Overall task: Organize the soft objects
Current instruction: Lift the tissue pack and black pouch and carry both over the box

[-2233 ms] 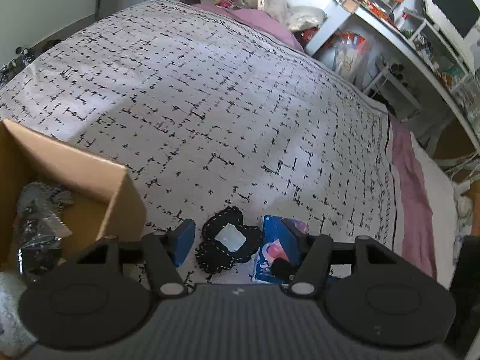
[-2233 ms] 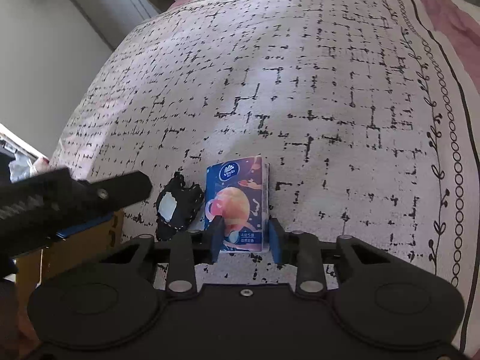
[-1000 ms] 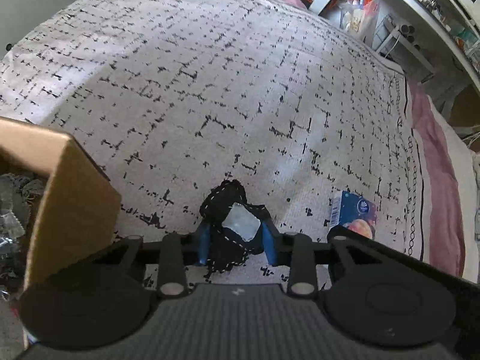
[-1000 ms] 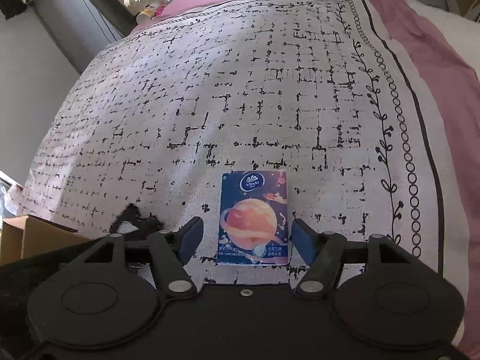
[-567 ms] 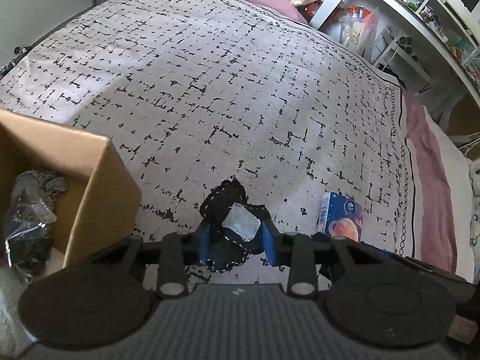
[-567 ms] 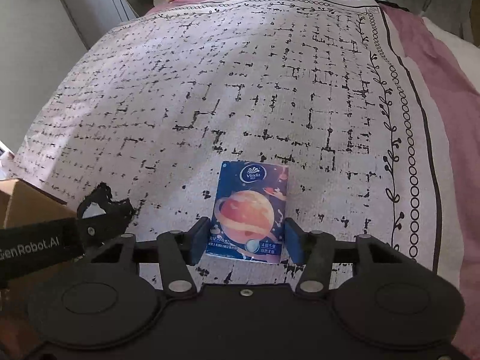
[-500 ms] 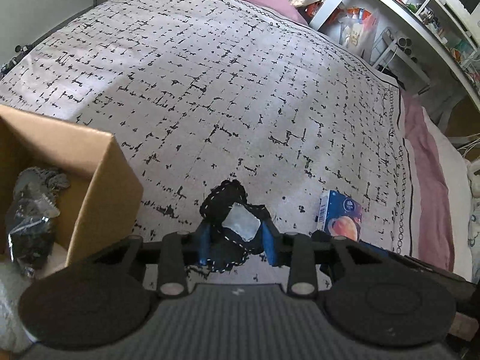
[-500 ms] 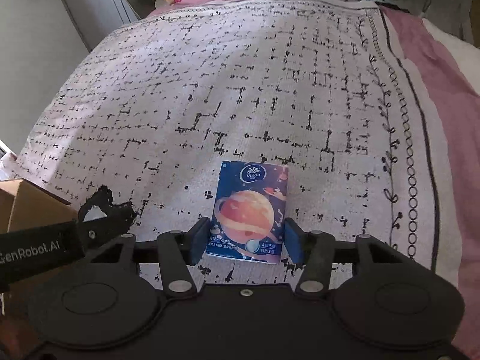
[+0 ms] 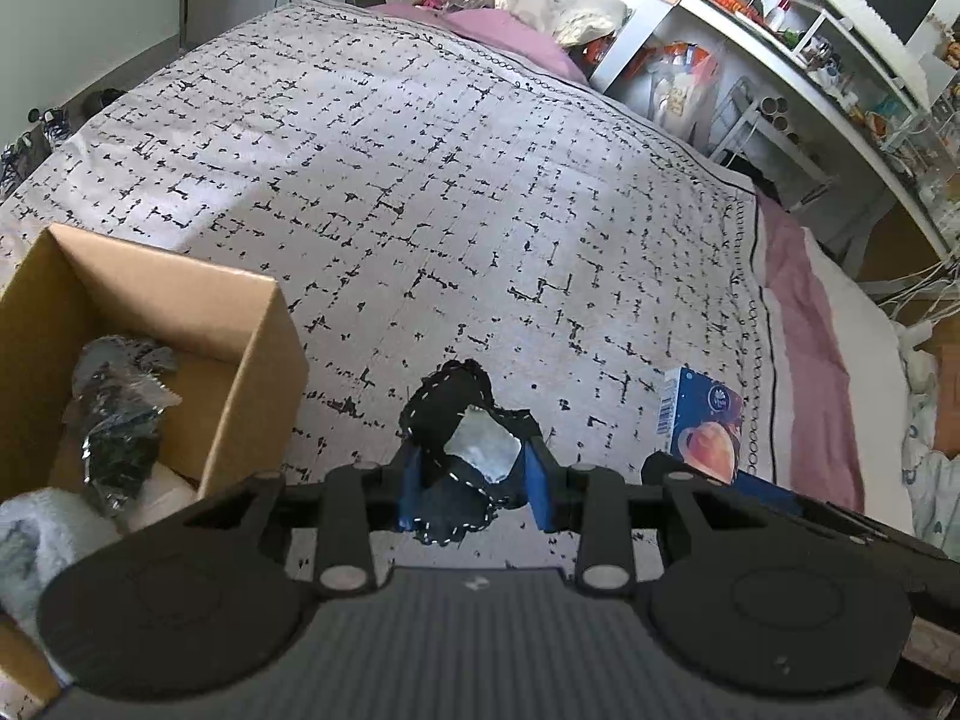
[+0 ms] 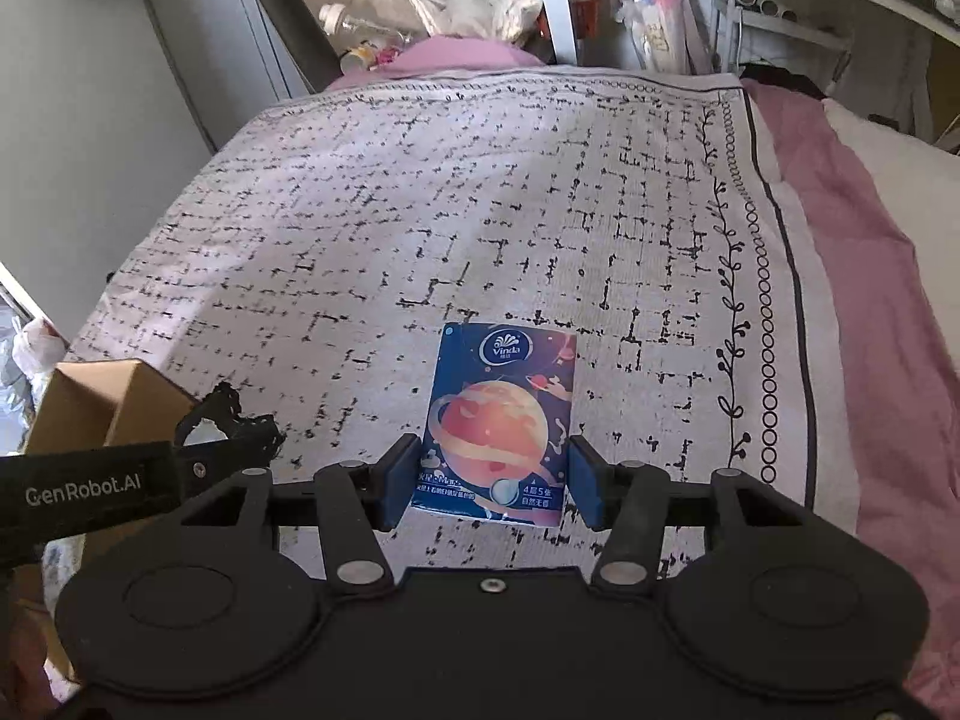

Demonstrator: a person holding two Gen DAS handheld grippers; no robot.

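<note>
Here the left gripper (image 9: 474,483) is clamped on a black lace-edged cloth piece (image 9: 465,450), pinched between its blue pads; the right gripper (image 10: 491,483) squeezes a Vinda tissue pack (image 10: 501,414) by its sides. The cardboard box (image 9: 240,324) sits off the left fingers' left side. Best carry both clear above its rim, then release inside.

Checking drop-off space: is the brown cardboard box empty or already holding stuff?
Not empty. The brown cardboard box is open-topped and already holds a crinkled dark plastic-wrapped bundle and something white beneath it.
</note>
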